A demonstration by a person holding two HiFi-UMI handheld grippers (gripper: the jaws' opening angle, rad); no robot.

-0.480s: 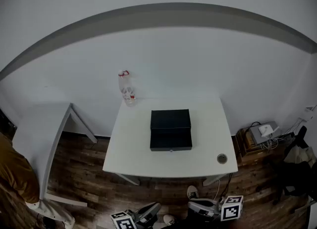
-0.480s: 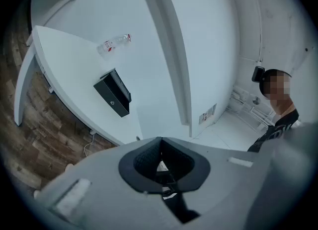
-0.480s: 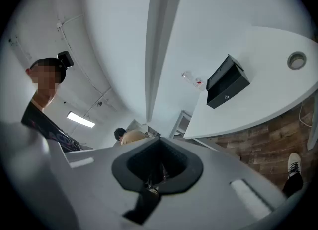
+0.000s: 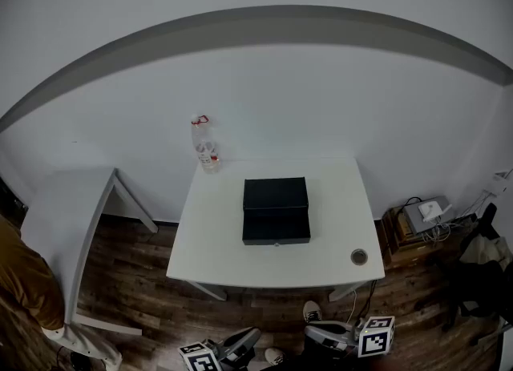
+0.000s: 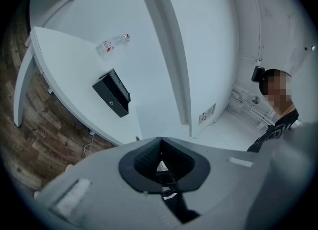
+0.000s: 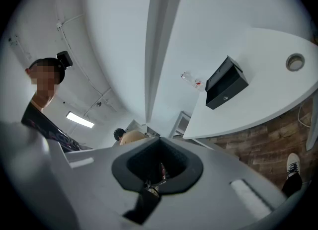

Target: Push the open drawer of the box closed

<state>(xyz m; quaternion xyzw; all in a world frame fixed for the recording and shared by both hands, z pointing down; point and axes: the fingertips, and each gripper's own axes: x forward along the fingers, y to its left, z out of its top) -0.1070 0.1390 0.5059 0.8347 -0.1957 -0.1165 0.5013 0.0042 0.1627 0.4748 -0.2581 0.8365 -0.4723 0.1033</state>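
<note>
Only a bottle (image 4: 205,144) stands upper left of the box (image 4: 276,210); left gripper (image 4: 240,345) and right gripper (image 4: 325,336) hang below, jaws closed.

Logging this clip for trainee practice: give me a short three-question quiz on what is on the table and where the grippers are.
1. True or false: the left gripper is touching the box.
2. Where does the bottle stand on the table? A) near right corner B) far left corner C) on top of the box
3. Fill in: the box's drawer is ___ (open or closed).
Key: 1 false, the gripper hangs short of the table's near edge. 2 B. 3 open.
</note>
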